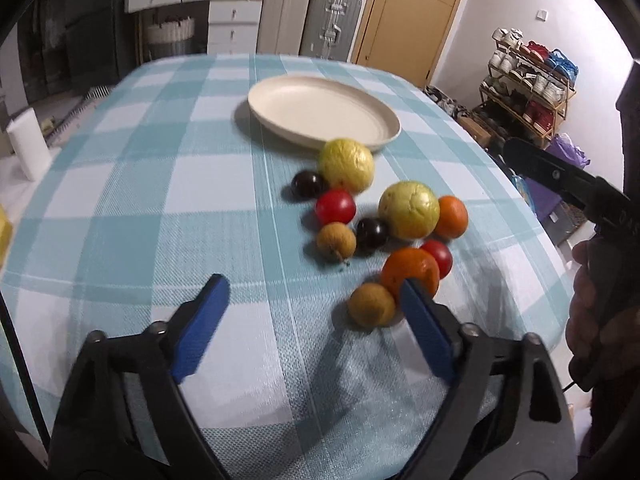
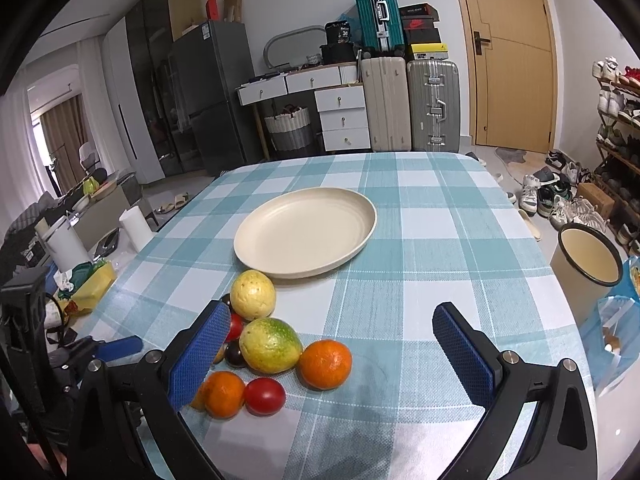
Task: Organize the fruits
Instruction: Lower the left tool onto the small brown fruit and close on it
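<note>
A cream plate (image 1: 320, 114) (image 2: 306, 232) sits bare on the checked tablecloth. In front of it lies a cluster of fruit: two yellow-green guavas (image 1: 346, 164) (image 2: 270, 345), two oranges (image 1: 410, 270) (image 2: 325, 364), two red tomatoes (image 1: 335, 206) (image 2: 265, 397), two dark plums (image 1: 308, 184), two tan longans (image 1: 371, 304). My left gripper (image 1: 316, 300) is open and empty, its right finger beside the near orange and longan. My right gripper (image 2: 332, 328) is open and empty, hovering over the cluster's right side. The right gripper also shows at the right edge of the left wrist view (image 1: 568, 184).
A cream enamel mug (image 2: 586, 264) stands at the table's right edge, with a blue-tinted container (image 2: 616, 320) beside it. A white paper roll (image 1: 28, 142) stands off the table's left. Suitcases, drawers and a shoe rack line the room behind.
</note>
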`<state>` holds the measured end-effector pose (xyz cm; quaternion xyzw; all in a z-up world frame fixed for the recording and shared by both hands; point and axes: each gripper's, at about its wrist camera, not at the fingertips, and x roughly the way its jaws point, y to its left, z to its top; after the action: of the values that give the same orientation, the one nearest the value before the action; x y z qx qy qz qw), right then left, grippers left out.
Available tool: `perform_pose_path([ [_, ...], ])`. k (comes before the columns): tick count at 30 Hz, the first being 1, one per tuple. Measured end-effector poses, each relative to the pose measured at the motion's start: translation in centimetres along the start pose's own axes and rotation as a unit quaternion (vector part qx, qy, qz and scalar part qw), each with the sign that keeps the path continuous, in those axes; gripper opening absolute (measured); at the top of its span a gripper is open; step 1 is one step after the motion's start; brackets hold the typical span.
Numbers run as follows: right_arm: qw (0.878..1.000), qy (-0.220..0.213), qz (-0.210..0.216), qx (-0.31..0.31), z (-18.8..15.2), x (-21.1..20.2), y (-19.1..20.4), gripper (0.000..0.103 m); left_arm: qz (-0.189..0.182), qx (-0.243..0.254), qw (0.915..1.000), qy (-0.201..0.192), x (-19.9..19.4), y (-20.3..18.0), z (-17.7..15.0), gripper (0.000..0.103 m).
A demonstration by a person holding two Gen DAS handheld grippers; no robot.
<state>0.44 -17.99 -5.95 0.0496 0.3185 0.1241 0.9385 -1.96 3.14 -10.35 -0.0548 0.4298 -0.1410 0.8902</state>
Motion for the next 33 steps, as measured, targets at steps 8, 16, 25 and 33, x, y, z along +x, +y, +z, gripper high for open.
perform_pose_path([
  [8,1.0,0.006,-0.003,0.001,-0.2,0.5,-0.2,0.103,-0.04,0.007,0.999,0.021,1.1,-0.4,-0.5,0.077],
  [16,1.0,0.009,-0.005,0.002,-0.3,0.8,-0.4,0.103,-0.069,0.016,0.9971,0.027,2.1,-0.9,-0.8,0.06],
  [25,1.0,0.011,-0.001,-0.003,-0.8,1.1,-0.2,0.103,-0.097,0.048,0.9941,0.008,1.5,-2.2,-0.9,0.029],
  [33,1.0,0.016,0.026,0.001,-1.3,0.7,-0.1,0.103,-0.104,0.041,0.9937,0.013,1.3,-1.6,-1.0,0.024],
])
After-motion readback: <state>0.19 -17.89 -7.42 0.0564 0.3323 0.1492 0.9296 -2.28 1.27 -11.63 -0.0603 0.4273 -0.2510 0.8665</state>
